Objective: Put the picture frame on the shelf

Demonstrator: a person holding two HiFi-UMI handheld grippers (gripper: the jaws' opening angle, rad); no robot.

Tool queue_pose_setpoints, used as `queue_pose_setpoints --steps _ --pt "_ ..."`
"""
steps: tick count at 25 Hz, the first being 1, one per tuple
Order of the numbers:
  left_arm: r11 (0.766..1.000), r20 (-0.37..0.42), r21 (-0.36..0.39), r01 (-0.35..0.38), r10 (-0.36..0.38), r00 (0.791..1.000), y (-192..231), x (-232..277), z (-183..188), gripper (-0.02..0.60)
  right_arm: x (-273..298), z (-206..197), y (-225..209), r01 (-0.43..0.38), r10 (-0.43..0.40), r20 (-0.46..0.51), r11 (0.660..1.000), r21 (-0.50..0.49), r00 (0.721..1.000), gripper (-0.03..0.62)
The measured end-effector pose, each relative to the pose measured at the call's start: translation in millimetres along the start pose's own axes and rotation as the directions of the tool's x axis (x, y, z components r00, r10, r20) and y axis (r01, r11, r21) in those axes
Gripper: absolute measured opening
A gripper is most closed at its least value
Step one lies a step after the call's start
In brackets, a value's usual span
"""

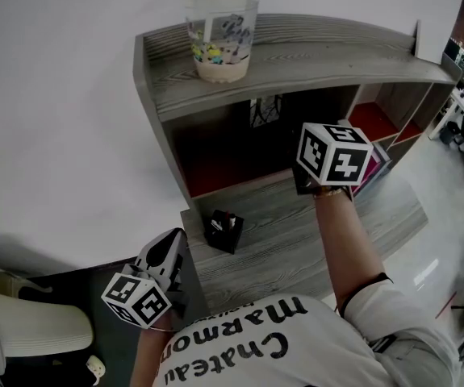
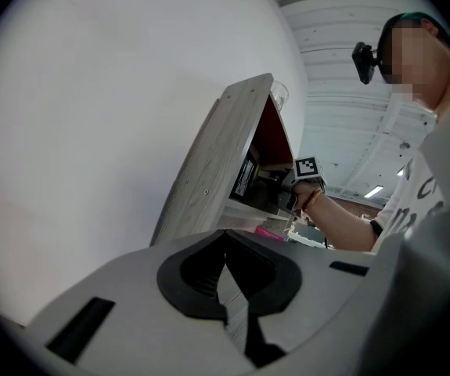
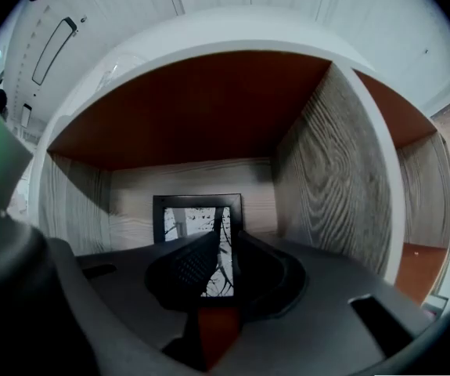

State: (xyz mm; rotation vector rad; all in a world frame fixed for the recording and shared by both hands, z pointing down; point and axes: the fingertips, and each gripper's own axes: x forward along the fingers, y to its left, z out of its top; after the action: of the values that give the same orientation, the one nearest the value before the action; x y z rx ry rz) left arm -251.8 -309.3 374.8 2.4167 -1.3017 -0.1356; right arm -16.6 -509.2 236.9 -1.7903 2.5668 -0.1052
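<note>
Picture frame [image 3: 194,221] upright inside shelf [image 3: 318,175]

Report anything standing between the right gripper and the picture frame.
Nothing visible does. The picture frame stands upright against the back wall of the shelf compartment. The right gripper, jaws apart and empty, points straight at it with only open space between them.

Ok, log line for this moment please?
picture frame upright at back of shelf compartment | right gripper open, in front of frame | left gripper shut, empty
</note>
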Motion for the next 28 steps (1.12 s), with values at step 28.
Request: queue_pose_setpoints --steps 28 --pt "0.994 0.065 0.086 0.071 -0.076 0.995 -108.5 -6.8 -12.9 0.017 -143.1 -57.6 23.8 -0.172 0.18 -0.069 0.98 0.099 0.981 0.044"
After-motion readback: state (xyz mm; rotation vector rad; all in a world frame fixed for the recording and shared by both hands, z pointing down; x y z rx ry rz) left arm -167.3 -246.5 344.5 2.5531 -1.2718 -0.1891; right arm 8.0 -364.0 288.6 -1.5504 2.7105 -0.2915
